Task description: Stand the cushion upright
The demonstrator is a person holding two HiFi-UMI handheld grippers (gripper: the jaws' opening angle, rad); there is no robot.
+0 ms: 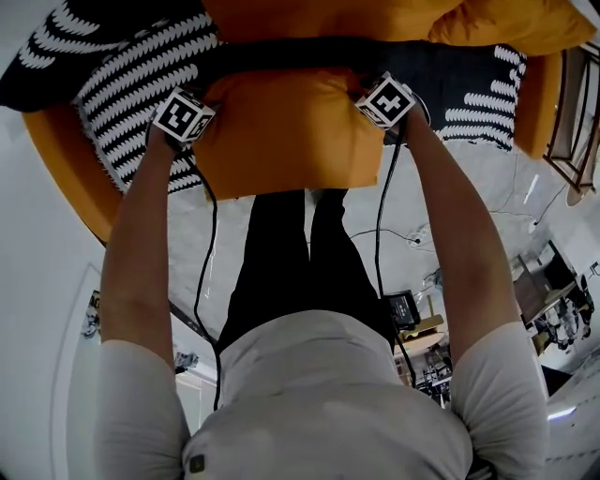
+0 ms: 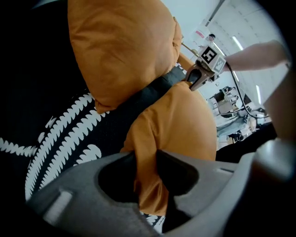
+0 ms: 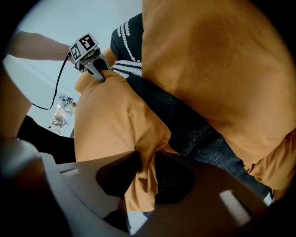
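Two grips, both on cloth. Left claw [image 2: 147,159]: clenched on a bunched fold of orange fabric at one corner of the cushion [image 2: 178,125]. Right claw [image 3: 147,163]: clenched the same way on the opposite corner. Nothing else between either pair of jaws.

Outward from each claw: cushion body stretching straight across to the other claw. Long axis therefore claw to claw, with neither hand nearer than the other. In the head view: bulk of the cushion between the two claws and on the person's side of them, lying roughly flat on the seat, not yet upright.

Beyond the claws, away from the person: a dark strip of the black-and-white throw [image 1: 131,75], then a second orange cushion [image 1: 394,19]. More of the throw off the left claw's outer side.

Judged next: raise both held corners together, up and away from the person, pivoting on the free edge nearest the body. Uneven lift likely to twist or flop it.
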